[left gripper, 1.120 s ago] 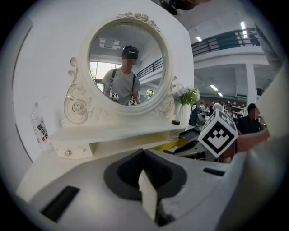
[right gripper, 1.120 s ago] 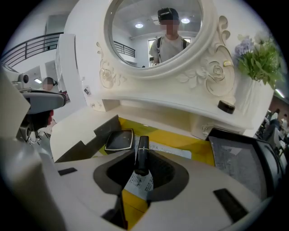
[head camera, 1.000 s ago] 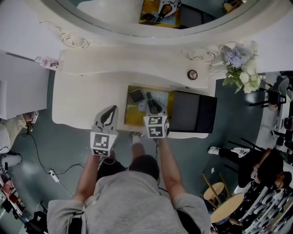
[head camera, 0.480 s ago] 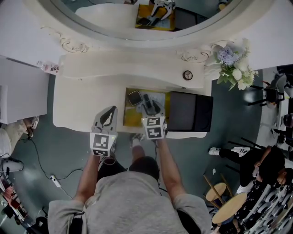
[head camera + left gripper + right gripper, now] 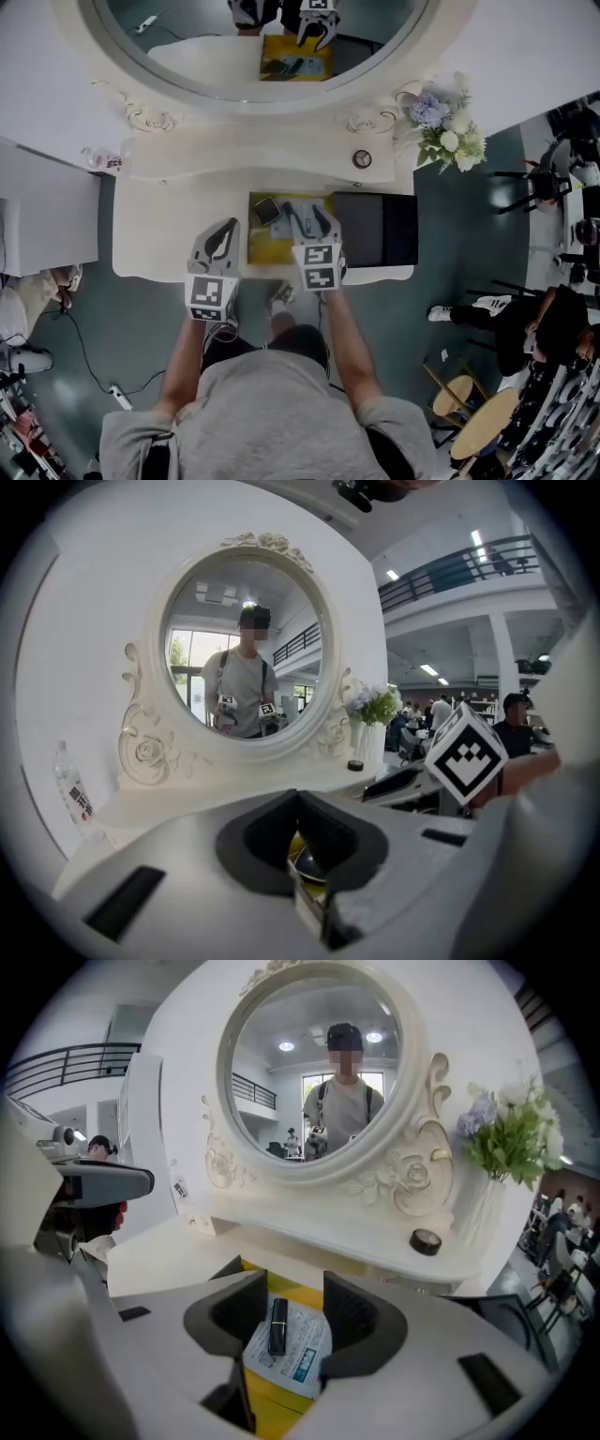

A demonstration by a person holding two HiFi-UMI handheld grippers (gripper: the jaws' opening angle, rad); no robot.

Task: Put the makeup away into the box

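Note:
A yellow box (image 5: 262, 246) stands open on the white dressing table (image 5: 169, 225). In it lie a white leaflet (image 5: 305, 1349), a black lipstick (image 5: 277, 1326) on the leaflet, and a dark square compact (image 5: 267, 210). My right gripper (image 5: 314, 220) hangs above the box. Its jaws (image 5: 292, 1297) have just been opening; they stand open with nothing between them, and the lipstick lies below. My left gripper (image 5: 225, 227) hovers left of the box at the table's front edge. Its jaws (image 5: 300, 799) are shut and empty.
A black case (image 5: 375, 230) lies against the box's right side. On the raised shelf stand a small round black jar (image 5: 362, 159) and a vase of flowers (image 5: 441, 127). A small bottle (image 5: 103, 159) lies far left. The oval mirror (image 5: 262, 47) rises behind.
Both grippers have risen. The right gripper has let go of the lipstick and lifted off the box; the lipstick stays on the leaflet.

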